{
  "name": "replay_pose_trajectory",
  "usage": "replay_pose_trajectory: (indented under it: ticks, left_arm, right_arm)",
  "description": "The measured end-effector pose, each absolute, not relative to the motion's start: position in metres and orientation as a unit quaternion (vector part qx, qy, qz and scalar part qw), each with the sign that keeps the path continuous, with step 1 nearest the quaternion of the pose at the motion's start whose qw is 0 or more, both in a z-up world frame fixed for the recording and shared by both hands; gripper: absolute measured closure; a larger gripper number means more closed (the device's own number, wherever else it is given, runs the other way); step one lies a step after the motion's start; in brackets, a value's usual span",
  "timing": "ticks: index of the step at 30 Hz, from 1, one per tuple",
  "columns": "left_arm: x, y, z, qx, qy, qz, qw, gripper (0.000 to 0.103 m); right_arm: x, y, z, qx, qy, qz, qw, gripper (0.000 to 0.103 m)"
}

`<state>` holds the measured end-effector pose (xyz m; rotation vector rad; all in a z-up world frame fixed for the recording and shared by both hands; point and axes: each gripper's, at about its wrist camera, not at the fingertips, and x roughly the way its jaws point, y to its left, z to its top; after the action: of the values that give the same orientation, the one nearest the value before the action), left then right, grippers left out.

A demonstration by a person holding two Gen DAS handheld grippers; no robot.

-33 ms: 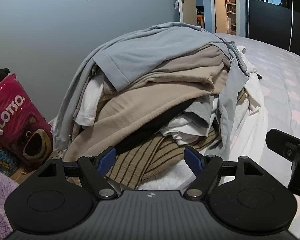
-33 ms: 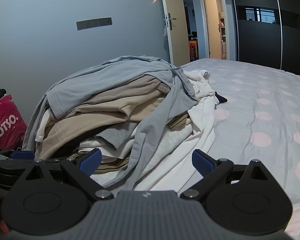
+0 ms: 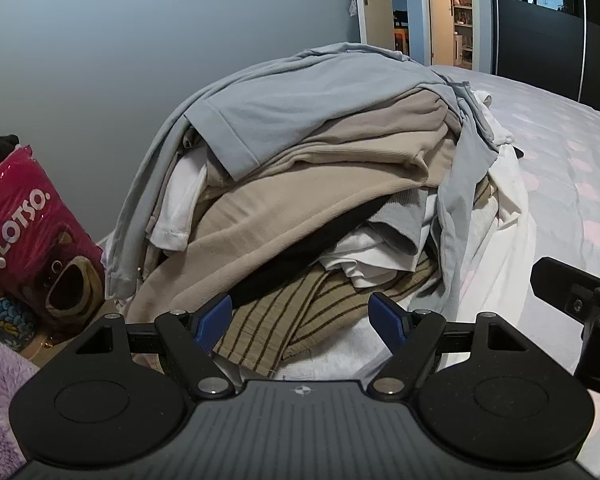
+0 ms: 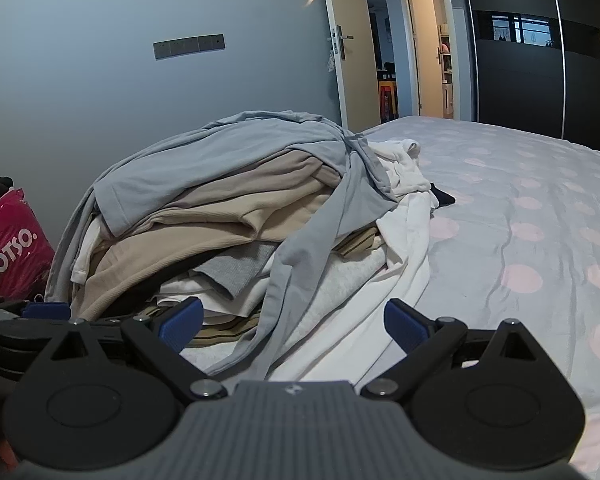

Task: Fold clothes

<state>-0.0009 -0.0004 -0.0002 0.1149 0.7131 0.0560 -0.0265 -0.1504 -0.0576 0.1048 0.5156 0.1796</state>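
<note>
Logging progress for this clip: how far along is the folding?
Nothing looks folded yet. The clothes pile sits jumbled on the bed. The left gripper and right gripper are both open and empty, facing the pile. All the folding remains.

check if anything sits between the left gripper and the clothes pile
Nothing visible does: the open left gripper faces the clothes pile directly, its striped garment just ahead.

I can see only the edges of most clothes in the pile (image 3: 300, 208); the grey top (image 3: 300, 92) covers the rest. The pink bag (image 3: 28, 240) is cut off at my left edge. I can't make out the things through the doorway (image 4: 432, 72).
</note>
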Motion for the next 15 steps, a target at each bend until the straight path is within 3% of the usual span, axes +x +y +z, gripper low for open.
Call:
replay_pose_trajectory:
  ticks: [15]
  left_arm:
    - [-0.0002, -0.0006, -0.0010, 0.050, 0.361, 0.025, 0.931, 0.029]
  right_arm:
    - [-0.0260, -0.1486, -0.0602, 0.052, 0.257, 0.088, 0.961, 0.005]
